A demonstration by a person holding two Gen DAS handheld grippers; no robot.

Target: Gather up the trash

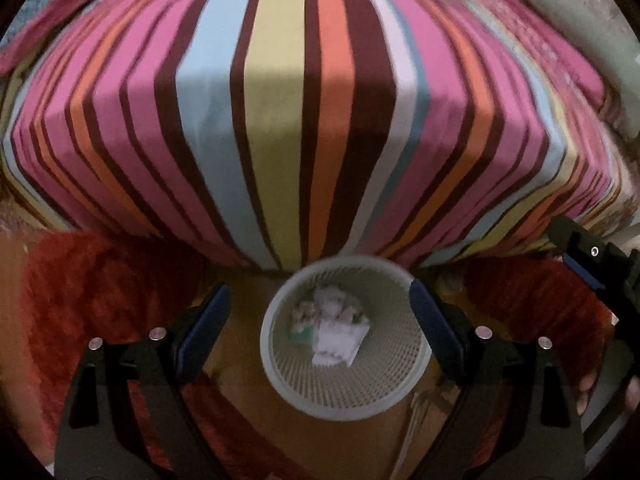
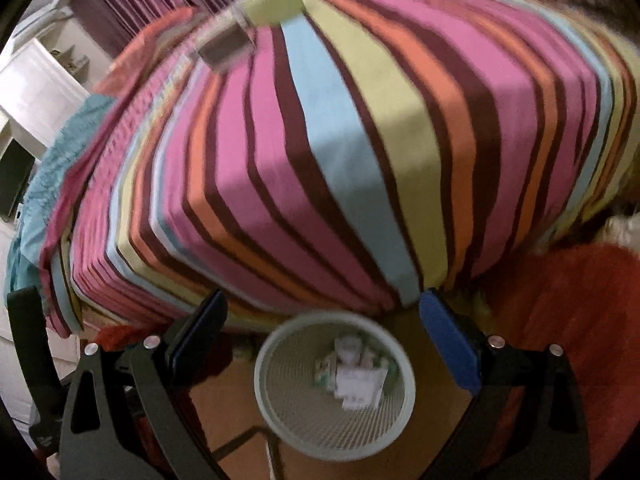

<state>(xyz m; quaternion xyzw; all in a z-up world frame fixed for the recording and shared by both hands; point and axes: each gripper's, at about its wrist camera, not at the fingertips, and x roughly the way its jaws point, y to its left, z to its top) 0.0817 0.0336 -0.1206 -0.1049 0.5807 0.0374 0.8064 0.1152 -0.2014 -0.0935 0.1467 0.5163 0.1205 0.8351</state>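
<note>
Below both grippers, crumpled white and green trash (image 1: pixel 334 326) lies in a pale mesh bin (image 1: pixel 280 368) beside the striped bed (image 1: pixel 280 120), left gripper (image 1: pixel 320 314) and right gripper (image 2: pixel 323 326) angled down, wide open and empty, the right view alone showing a white shelf (image 2: pixel 36 92).

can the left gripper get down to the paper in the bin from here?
Probably yes. The left gripper is open with nothing between its fingers and looks down into the bin, whose mouth is uncovered. The crumpled paper lies exposed at the bottom. Whether the spread fingers fit inside the rim is unclear.
</note>
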